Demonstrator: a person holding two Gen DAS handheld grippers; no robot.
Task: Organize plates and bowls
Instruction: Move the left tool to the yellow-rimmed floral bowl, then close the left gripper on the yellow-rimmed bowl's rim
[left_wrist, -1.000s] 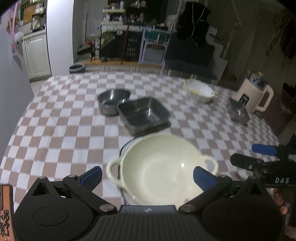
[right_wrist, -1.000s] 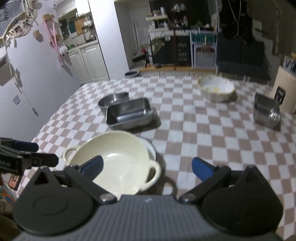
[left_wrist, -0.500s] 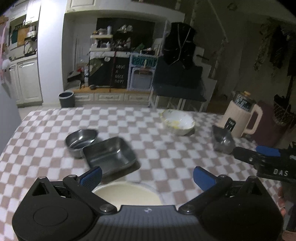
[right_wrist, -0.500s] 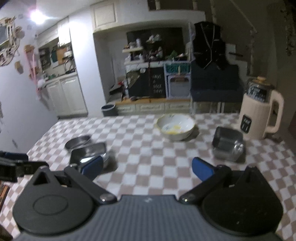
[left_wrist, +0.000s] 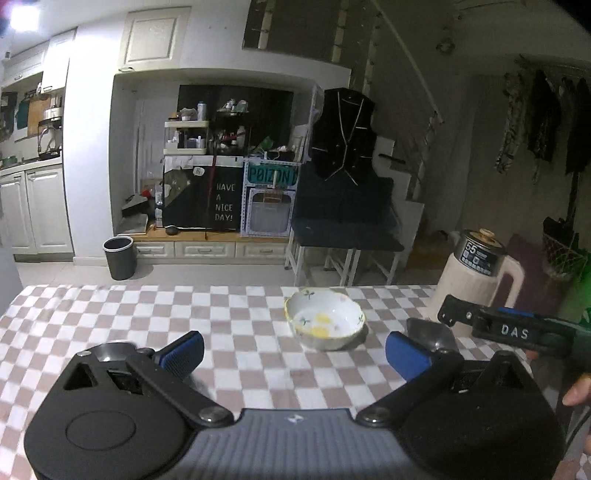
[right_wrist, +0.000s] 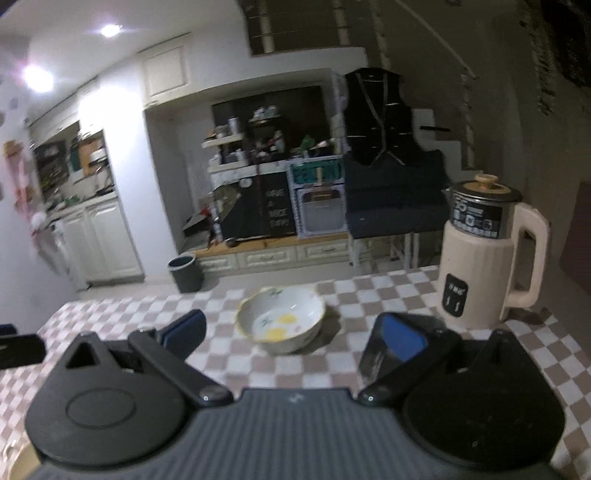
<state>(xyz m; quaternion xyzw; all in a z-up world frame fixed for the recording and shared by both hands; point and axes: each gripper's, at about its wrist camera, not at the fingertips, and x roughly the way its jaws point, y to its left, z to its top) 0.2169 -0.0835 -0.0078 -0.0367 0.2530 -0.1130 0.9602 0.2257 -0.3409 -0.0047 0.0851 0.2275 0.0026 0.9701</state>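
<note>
Two grippers, both spread wide and holding nothing: left gripper (left_wrist: 293, 352), right gripper (right_wrist: 293, 332), raised above checked table (left_wrist: 240, 306), probably aimed at next dish. Cream kettle (right_wrist: 487, 254) parked at right edge, out of the way. Flowered bowl (right_wrist: 280, 319) alone mid-table, waiting. Metal dish (left_wrist: 430, 332) just beside kettle, half hidden.

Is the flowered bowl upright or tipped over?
Upright: the bowl rests on its base on the checked cloth, its rim upward and its painted inside showing.
</note>
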